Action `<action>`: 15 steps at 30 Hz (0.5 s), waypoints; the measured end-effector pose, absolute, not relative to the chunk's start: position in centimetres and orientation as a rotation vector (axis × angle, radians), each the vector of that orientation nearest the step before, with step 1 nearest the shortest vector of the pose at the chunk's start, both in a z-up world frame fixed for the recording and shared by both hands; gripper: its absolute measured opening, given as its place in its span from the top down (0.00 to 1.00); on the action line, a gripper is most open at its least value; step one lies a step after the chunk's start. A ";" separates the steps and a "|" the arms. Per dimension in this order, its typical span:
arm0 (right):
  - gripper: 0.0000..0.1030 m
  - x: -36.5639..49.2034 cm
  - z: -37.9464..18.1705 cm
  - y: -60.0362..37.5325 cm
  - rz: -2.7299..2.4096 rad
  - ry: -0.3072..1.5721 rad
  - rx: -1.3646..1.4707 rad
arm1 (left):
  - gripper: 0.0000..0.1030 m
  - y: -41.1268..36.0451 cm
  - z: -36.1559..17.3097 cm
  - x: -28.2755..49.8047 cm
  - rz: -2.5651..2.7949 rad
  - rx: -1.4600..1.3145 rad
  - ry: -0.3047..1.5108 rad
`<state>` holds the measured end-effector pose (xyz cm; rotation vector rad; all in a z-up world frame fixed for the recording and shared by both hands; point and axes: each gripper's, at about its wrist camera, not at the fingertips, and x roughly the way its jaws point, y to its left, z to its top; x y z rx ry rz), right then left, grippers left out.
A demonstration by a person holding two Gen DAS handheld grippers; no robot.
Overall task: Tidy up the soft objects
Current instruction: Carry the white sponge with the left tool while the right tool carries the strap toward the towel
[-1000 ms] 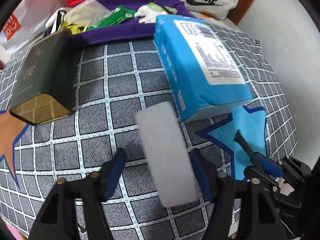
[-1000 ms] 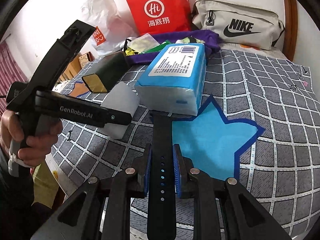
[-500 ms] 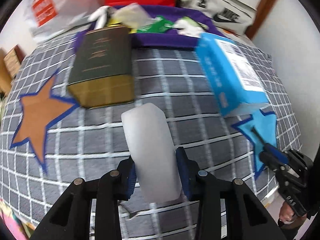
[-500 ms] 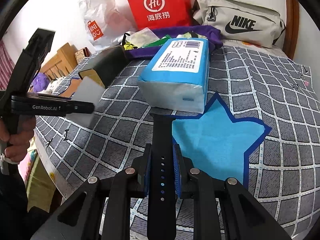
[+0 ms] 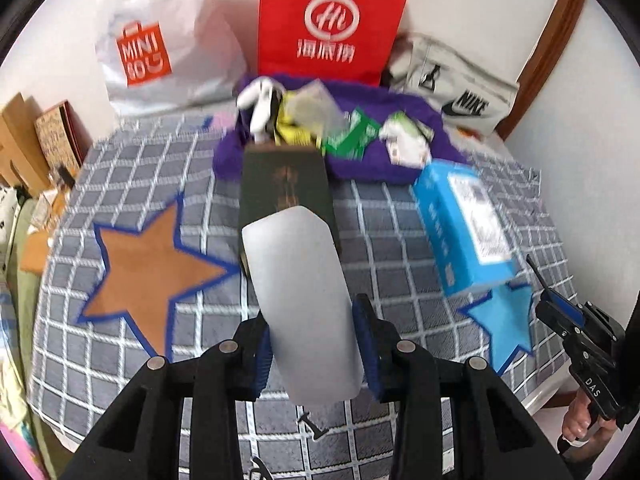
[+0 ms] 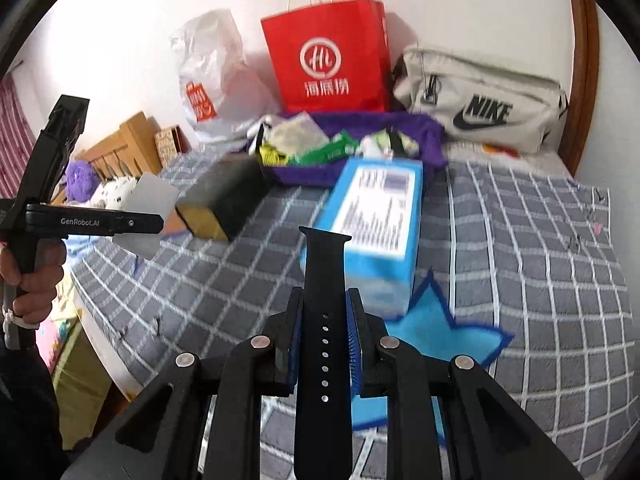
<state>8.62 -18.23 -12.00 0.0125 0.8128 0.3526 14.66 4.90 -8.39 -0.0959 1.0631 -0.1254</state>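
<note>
Gripping white sponge, left tool above bed edge

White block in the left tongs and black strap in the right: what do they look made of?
White block: likely foam or sponge, matte, with rounded edges, pinched in slightly by the left tongs. Black strap: probably silicone rubber, smooth and matte, with a row of punched holes.

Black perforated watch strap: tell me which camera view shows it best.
The right wrist view: the black perforated watch strap stands upright, clamped by the right gripper, its row of holes and square tip clear. The left wrist view shows only a thin dark sliver of it poking above that gripper at the frame's right edge.
</note>
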 end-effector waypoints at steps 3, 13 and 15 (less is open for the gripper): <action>0.81 9.6 -10.6 -18.1 0.350 0.787 0.007 | 0.65 5.2 -7.1 15.4 -0.129 -0.101 1.040; 0.81 14.4 -7.5 -18.1 0.338 0.743 0.000 | 0.64 6.3 -5.4 19.2 -0.114 -0.112 1.008; 0.81 15.5 -7.3 -18.1 0.334 0.743 0.007 | 0.64 6.5 -5.1 20.0 -0.109 -0.109 1.004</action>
